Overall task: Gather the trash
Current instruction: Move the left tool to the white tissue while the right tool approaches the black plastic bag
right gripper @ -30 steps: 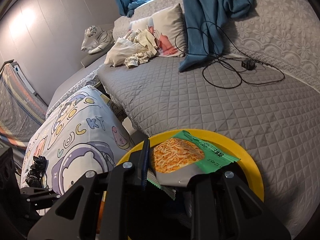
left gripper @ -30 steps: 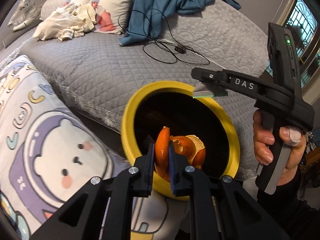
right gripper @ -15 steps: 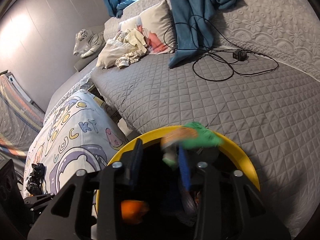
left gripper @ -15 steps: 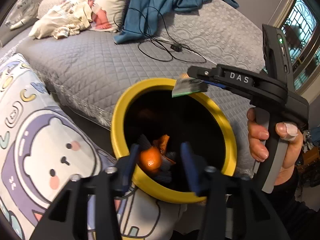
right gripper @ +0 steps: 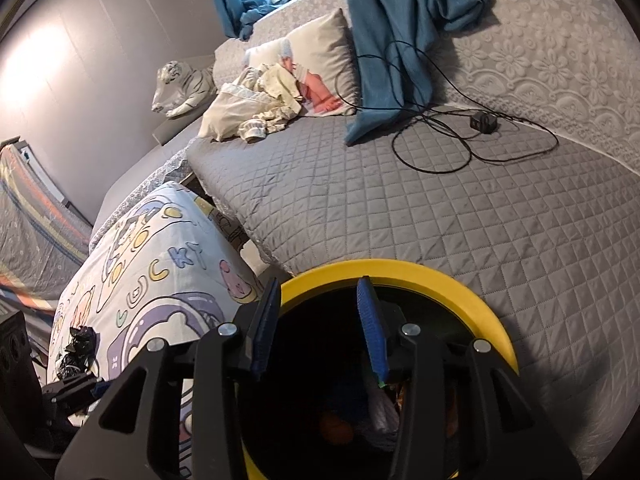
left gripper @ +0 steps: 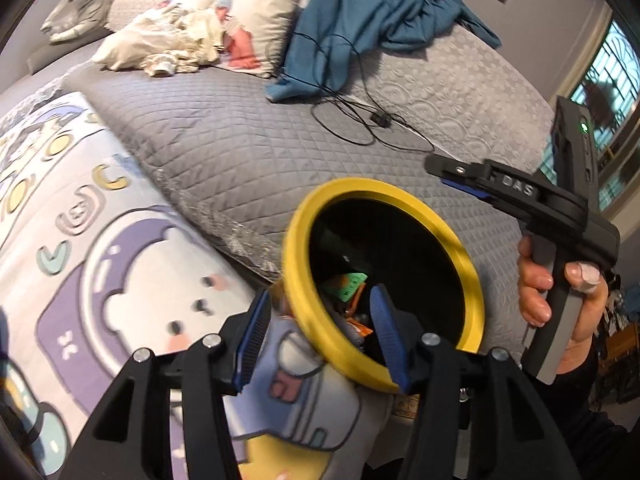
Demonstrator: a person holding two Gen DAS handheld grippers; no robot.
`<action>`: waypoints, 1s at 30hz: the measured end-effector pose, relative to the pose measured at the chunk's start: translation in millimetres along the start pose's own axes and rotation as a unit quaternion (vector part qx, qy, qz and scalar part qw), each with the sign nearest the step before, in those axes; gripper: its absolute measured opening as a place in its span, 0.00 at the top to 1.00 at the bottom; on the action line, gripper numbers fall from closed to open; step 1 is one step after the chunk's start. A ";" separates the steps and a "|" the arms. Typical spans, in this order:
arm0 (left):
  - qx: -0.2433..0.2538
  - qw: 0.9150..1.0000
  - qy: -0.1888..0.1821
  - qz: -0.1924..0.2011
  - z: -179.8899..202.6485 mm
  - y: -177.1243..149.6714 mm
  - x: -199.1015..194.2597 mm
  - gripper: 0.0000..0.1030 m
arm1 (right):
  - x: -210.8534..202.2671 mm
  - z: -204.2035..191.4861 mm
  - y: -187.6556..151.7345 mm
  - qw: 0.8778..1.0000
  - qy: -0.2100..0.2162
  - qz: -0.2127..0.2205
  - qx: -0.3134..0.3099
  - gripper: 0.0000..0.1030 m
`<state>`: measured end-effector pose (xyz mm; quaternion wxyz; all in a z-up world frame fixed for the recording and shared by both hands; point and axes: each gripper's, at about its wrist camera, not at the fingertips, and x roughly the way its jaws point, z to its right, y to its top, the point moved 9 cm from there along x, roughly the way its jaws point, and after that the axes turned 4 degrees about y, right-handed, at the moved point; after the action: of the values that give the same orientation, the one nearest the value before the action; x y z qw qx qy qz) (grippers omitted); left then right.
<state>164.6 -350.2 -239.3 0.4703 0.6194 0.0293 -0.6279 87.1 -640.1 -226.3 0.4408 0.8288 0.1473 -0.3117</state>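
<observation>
The left gripper (left gripper: pixel 318 330) has just been opening and is empty, its jaws straddling the near rim of the round yellow-rimmed black trash bin (left gripper: pixel 468 268); the right gripper (right gripper: pixel 316 326), jaws likewise just parted and bare, hangs over the mouth. The dropped green snack packet (left gripper: pixel 346 284) and orange peel (left gripper: pixel 358 326) lie inside, directly below. Beyond the far rim the grey quilted bed (right gripper: pixel 460 216) offers open room.

Yellow bin (right gripper: pixel 420 276) cut off by the lower edge, its dark contents indistinct, cartoon pillow (left gripper: pixel 120 280) motion-blurred
</observation>
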 end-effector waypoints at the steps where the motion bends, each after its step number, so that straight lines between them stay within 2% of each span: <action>1: -0.003 1.000 0.005 0.005 -8.8 0.4 -5.4 0.52 | 0.2 -6.9 0.2 1.000 0.005 0.000 -0.006 0.63; 9: -0.046 0.997 0.050 0.033 -70.9 -4.4 -43.6 0.49 | 7.2 -56.5 -1.5 0.999 0.030 -0.008 -0.042 0.62; 12: -0.063 0.995 0.065 0.046 -91.4 -7.7 -61.2 0.45 | 10.3 -78.8 -4.1 0.997 0.043 -0.012 -0.058 0.58; 15: -0.074 0.993 0.077 0.056 -109.1 -11.5 -78.1 0.44 | 13.2 -101.3 -5.9 0.996 0.055 -0.016 -0.075 0.57; 30: -0.149 0.975 0.141 0.090 -196.0 -57.5 -150.8 0.42 | 27.9 -221.1 -25.6 0.979 0.124 -0.031 -0.158 0.53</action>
<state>244.0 -113.3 -194.5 0.6029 0.6248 0.1323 -0.4781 180.5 -444.5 -168.5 0.5342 0.7762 0.2738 -0.1926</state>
